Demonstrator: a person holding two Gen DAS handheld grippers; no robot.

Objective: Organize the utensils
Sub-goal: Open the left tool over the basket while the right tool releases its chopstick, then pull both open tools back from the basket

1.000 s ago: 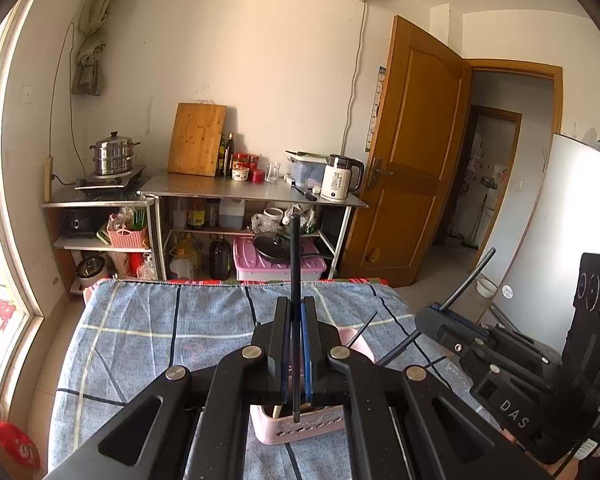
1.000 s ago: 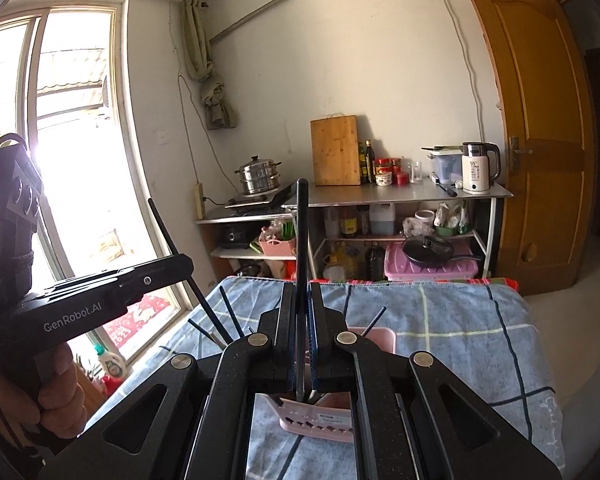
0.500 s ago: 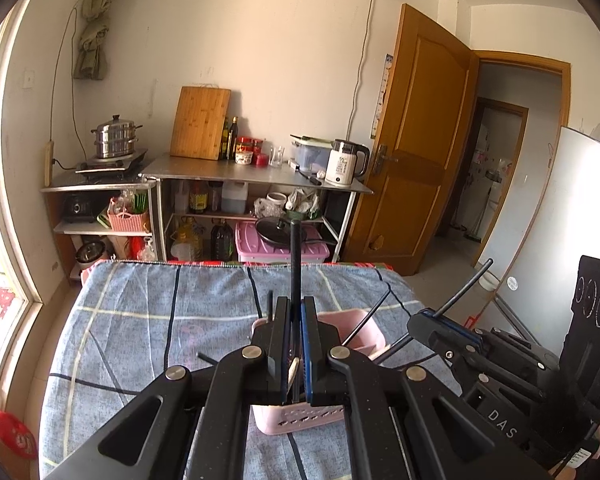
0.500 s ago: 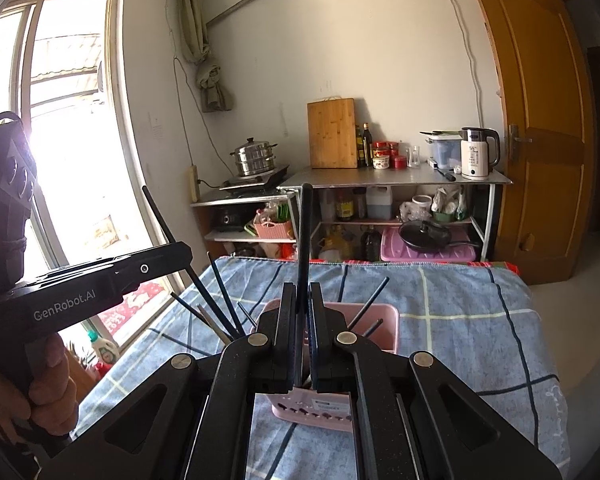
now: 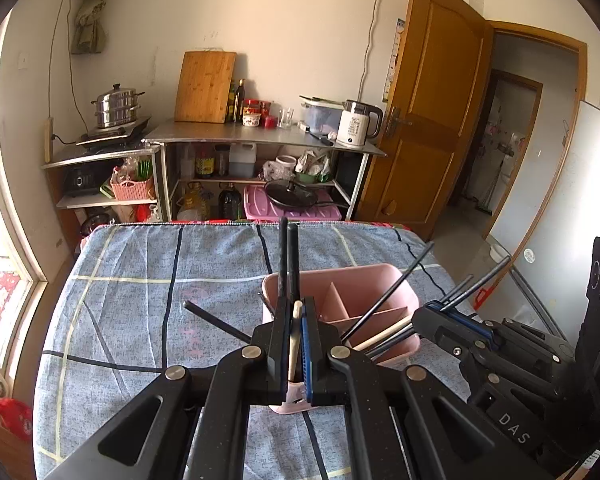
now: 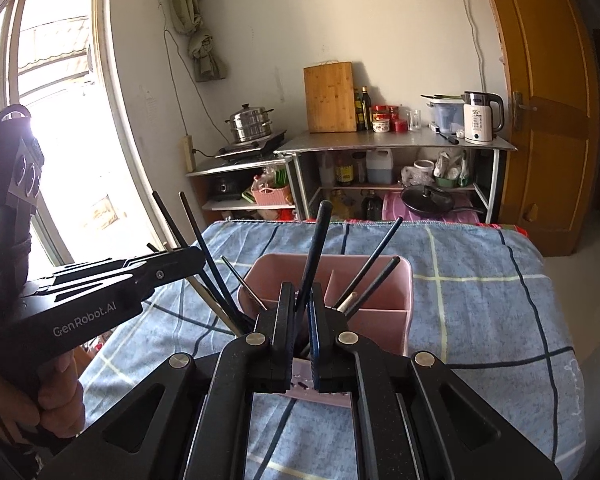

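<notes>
both grippers hover over the pink caddy, left gripper and right gripper fingers each clenching dark chopsticks.

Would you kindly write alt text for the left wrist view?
The left gripper, shut on dark chopsticks, hovers over a pink holder on a blue checked cloth. The right gripper holds more at right.

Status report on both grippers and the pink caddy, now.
Left gripper shut on black chopsticks, right gripper shut on dark chopstick. Both over pink caddy, other utensils leaning inside. Nothing blocking.
</notes>
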